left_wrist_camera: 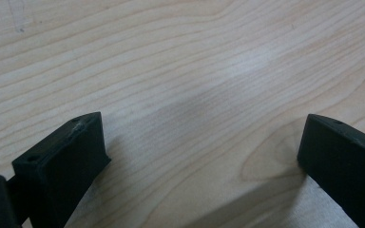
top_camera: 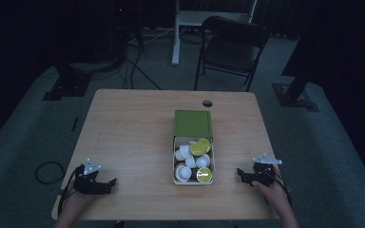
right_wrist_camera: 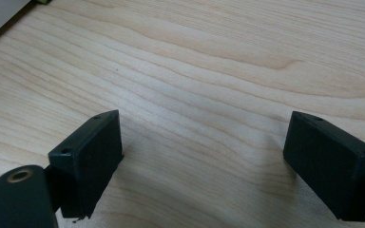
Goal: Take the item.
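I see both my left gripper (top_camera: 110, 182) and right gripper (top_camera: 240, 173) spread wide on bare table (top_camera: 133, 123), the capsule box (top_camera: 193, 181) between them, well apart.

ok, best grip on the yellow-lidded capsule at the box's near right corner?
Take that capsule by its rim, coming straight down: it sits lid-up, hemmed by the box wall and neighbouring capsules. The right gripper is nearest, open.
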`<state>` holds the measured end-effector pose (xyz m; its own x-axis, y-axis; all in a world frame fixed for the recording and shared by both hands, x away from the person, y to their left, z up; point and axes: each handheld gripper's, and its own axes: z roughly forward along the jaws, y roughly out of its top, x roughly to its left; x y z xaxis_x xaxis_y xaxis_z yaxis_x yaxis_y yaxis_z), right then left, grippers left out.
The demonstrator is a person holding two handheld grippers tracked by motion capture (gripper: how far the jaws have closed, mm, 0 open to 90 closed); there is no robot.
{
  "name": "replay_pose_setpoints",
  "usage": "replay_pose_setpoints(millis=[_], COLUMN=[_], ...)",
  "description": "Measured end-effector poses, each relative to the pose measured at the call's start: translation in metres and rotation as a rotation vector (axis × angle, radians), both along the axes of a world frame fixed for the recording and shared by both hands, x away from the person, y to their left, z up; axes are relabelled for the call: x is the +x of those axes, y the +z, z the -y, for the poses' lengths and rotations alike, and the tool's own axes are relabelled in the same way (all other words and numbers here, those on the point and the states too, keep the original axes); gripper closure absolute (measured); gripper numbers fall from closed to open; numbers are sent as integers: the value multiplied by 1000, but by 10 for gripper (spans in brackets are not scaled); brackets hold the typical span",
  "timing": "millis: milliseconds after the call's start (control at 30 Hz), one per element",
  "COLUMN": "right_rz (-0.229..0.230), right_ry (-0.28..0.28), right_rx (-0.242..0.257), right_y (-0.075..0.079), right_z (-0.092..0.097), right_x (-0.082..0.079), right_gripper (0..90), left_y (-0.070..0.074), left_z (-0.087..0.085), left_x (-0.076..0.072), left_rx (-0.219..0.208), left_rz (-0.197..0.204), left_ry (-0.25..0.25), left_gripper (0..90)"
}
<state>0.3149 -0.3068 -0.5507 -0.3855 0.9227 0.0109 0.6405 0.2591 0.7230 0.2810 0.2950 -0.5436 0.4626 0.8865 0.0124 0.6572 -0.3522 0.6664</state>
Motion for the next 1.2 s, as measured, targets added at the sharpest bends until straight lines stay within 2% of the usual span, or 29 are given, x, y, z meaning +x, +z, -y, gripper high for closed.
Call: replay_pose_setpoints(millis=[233,300,433,700,833,1033,1200], right_rz=[0,0,1,1,0,1,1], right_ry=[0,0,0,0,0,0,0], right_rx=[0,0,0,0,0,0,0], right_y=[0,0,0,0,0,0,0], right_z=[0,0,0,0,0,0,0], right_x=[0,0,0,0,0,0,0], right_gripper=[121,121,121,121,121,121,121], left_y=[7,11,12,21,25,28,34], left_z=[5,9,14,32,41,54,66], left_x=[-1,-1,0,4,7,10,14], left_rx=[-19,-9,-14,-34,-44,-46,-43], left_rz=[-26,-25,-39,-34,-38,-44,-32], left_ry=[-17,-34,-53,-104,-150,-180,-212], left_gripper=[24,24,24,24,24,24,24])
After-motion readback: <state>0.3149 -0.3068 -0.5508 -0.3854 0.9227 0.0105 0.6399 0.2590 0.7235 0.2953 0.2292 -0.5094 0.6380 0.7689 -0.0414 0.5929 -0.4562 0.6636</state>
